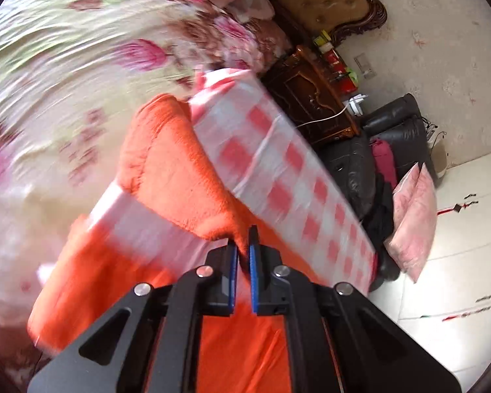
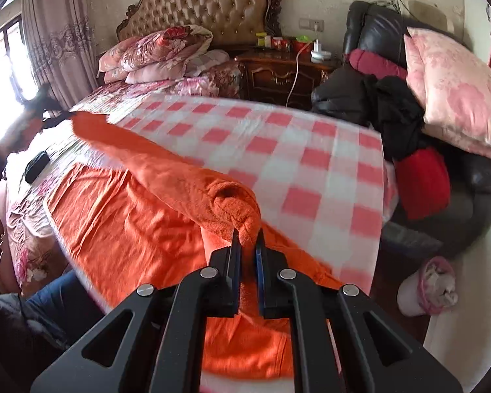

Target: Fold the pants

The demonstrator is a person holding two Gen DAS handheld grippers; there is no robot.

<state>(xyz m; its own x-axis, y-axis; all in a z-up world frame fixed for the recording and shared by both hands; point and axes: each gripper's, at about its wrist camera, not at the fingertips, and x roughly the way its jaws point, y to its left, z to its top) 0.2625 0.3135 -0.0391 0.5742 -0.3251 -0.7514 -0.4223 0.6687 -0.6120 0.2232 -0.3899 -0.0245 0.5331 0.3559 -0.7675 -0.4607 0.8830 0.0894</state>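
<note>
The orange fleece pants [image 1: 180,177] lie on a pink-and-white checked cloth [image 1: 278,170] on the bed. My left gripper [image 1: 244,242] is shut on a lifted edge of the pants. In the right wrist view my right gripper [image 2: 247,240] is shut on another bunched edge of the pants [image 2: 193,177], raised above the flat part [image 2: 124,222]. The lifted strip stretches away to the left toward the other gripper [image 2: 45,104], which is blurred. The checked cloth [image 2: 294,150] lies beyond it.
A floral bedspread [image 1: 65,65], stacked pillows [image 2: 157,49] and a tufted headboard [image 2: 209,6] are at the bed's far end. A dark nightstand [image 2: 278,72], a black leather chair with clothes and a pink pillow [image 2: 451,91], and a small bin [image 2: 428,288] stand to the right.
</note>
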